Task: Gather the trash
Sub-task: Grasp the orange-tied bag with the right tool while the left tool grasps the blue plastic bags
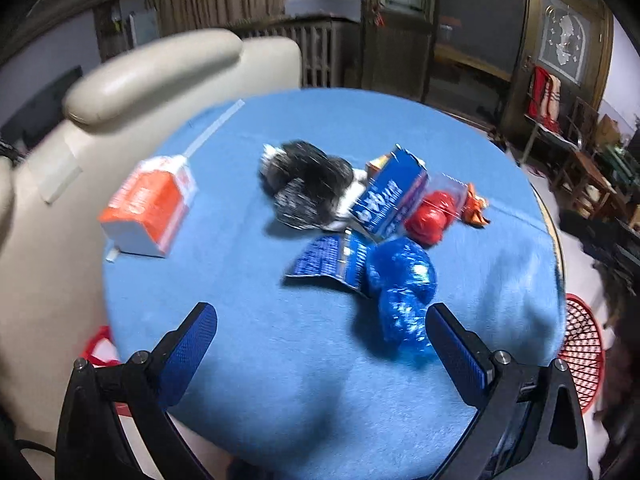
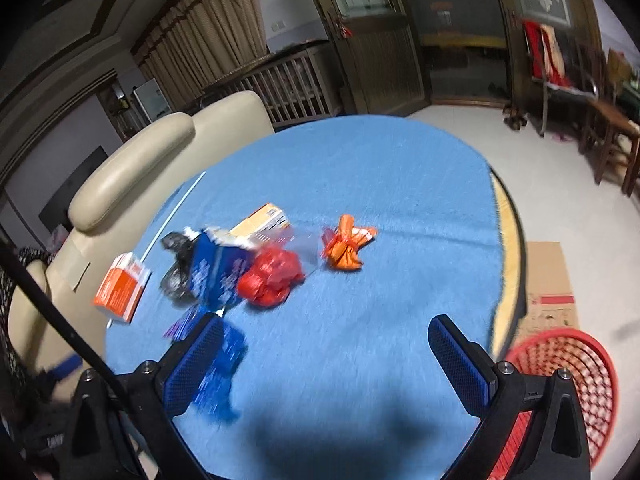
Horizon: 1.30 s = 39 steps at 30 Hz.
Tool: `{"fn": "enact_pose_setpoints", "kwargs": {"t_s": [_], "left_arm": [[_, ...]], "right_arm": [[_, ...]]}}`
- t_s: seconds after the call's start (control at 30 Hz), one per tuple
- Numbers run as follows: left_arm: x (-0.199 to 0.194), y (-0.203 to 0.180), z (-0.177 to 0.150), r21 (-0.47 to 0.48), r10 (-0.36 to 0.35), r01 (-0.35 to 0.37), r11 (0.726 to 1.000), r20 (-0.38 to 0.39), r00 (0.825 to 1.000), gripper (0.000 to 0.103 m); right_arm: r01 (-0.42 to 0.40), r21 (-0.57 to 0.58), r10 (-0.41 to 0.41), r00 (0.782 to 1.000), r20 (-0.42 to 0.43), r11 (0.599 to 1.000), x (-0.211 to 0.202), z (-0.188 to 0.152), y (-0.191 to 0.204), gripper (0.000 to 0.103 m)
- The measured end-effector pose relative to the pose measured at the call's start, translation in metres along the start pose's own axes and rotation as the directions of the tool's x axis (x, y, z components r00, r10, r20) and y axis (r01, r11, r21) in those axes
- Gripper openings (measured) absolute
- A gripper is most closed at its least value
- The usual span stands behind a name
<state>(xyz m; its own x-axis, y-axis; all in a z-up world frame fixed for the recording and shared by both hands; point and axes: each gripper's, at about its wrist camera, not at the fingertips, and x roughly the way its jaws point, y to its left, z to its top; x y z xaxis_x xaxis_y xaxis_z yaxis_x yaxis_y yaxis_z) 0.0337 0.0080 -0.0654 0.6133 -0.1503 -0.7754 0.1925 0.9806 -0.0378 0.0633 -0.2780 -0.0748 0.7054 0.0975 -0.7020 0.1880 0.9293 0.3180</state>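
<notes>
Both tools gape wide and empty above the littered worktop [image 2: 400,184].
The crumpled blue wrapper [image 1: 402,292] beside the left tool [image 1: 322,334] could slip aside, missing the red basket [image 2: 568,384].

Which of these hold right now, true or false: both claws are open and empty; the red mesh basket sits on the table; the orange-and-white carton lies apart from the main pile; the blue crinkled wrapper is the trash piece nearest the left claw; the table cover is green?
1. Both the left claw and the right claw are open and empty. True.
2. The red mesh basket sits on the table. False: it stands on the floor beside the round table.
3. The orange-and-white carton lies apart from the main pile. True.
4. The blue crinkled wrapper is the trash piece nearest the left claw. True.
5. The table cover is green. False: it is blue.
</notes>
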Motion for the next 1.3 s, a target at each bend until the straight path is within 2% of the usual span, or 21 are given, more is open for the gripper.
{"fn": "enact_pose_setpoints", "kwargs": {"t_s": [0.07, 0.1, 0.13, 0.23, 0.33, 0.43, 0.5, 0.63, 0.67, 0.7, 0.77, 0.83, 0.87, 1.07, 1.13, 1.2, 1.3], "left_arm": [[0.01, 0.0, 0.003, -0.019, -0.058, 0.058, 0.998, -0.022, 0.998, 0.103], [0.012, 0.001, 0.005, -0.027, -0.076, 0.076, 0.997, -0.028, 0.997, 0.103], [0.016, 0.001, 0.005, -0.038, -0.096, 0.094, 0.995, -0.032, 0.995, 0.102], [0.025, 0.002, 0.006, -0.063, -0.157, 0.153, 0.986, -0.054, 0.986, 0.09], [0.033, -0.003, 0.011, -0.072, -0.205, 0.2, 0.977, -0.068, 0.976, 0.084], [0.041, -0.019, 0.019, -0.034, -0.217, 0.215, 0.976, -0.069, 0.974, 0.082], [0.047, -0.031, 0.024, 0.006, -0.221, 0.222, 0.975, -0.073, 0.973, 0.073], [0.066, -0.056, 0.029, 0.086, -0.224, 0.235, 0.968, -0.118, 0.967, 0.06], [0.073, -0.061, 0.029, 0.094, -0.224, 0.239, 0.966, -0.141, 0.964, 0.054], [0.076, -0.063, 0.028, 0.097, -0.224, 0.24, 0.966, -0.15, 0.963, 0.053], [0.077, -0.067, 0.028, 0.122, -0.203, 0.218, 0.968, -0.125, 0.971, 0.051], [0.079, -0.068, 0.029, 0.135, -0.205, 0.222, 0.966, -0.124, 0.971, 0.043], [0.078, -0.068, 0.03, 0.135, -0.213, 0.229, 0.964, -0.123, 0.969, 0.035], [0.07, -0.061, 0.03, 0.114, -0.226, 0.238, 0.964, -0.113, 0.968, 0.03], [0.069, -0.062, 0.029, 0.105, -0.237, 0.247, 0.963, -0.105, 0.966, 0.024], [0.065, -0.059, 0.028, 0.097, -0.261, 0.27, 0.958, -0.095, 0.961, 0.005], [0.06, -0.057, 0.025, 0.092, -0.271, 0.279, 0.956, -0.093, 0.958, 0.004]], "right_arm": [[0.0, 0.015, 0.0, 1.0, -0.02, 1.0, 0.019, 0.012, -0.007, 0.102], [-0.032, 0.044, 0.033, 0.999, -0.031, 0.999, 0.036, 0.024, -0.012, 0.1], [-0.044, 0.062, 0.046, 0.998, -0.039, 0.997, 0.045, 0.03, -0.014, 0.095], [-0.059, 0.121, 0.072, 0.992, -0.104, 0.991, 0.083, 0.047, -0.03, 0.074], [-0.032, 0.184, 0.063, 0.984, -0.166, 0.982, 0.116, 0.051, -0.049, 0.073], [-0.046, 0.277, 0.102, 0.976, -0.191, 0.96, 0.141, 0.057, -0.058, 0.067], [-0.03, 0.303, 0.098, 0.973, -0.211, 0.952, 0.153, 0.061, -0.058, 0.063], [0.01, 0.33, 0.083, 0.961, -0.265, 0.944, 0.176, 0.062, -0.054, 0.049], [0.024, 0.33, 0.074, 0.957, -0.28, 0.944, 0.181, 0.061, -0.052, 0.039], [0.014, 0.331, 0.083, 0.957, -0.277, 0.944, 0.184, 0.064, -0.049, 0.037], [0.018, 0.308, 0.067, 0.963, -0.262, 0.951, 0.184, 0.062, -0.045, 0.035], [0.018, 0.277, 0.057, 0.964, -0.258, 0.961, 0.183, 0.059, -0.042, 0.034], [0.018, 0.264, 0.052, 0.965, -0.256, 0.964, 0.181, 0.056, -0.041, 0.034], [0.036, 0.23, 0.017, 0.974, -0.226, 0.972, 0.142, 0.031, -0.041, 0.034], [0.013, 0.229, 0.032, 0.981, -0.191, 0.973, 0.127, 0.029, -0.044, 0.034], [-0.015, 0.236, 0.052, 0.987, -0.153, 0.972, 0.107, 0.032, -0.05, 0.034], [-0.058, 0.25, 0.088, 0.99, -0.109, 0.966, 0.081, 0.026, -0.058, 0.034]]}}
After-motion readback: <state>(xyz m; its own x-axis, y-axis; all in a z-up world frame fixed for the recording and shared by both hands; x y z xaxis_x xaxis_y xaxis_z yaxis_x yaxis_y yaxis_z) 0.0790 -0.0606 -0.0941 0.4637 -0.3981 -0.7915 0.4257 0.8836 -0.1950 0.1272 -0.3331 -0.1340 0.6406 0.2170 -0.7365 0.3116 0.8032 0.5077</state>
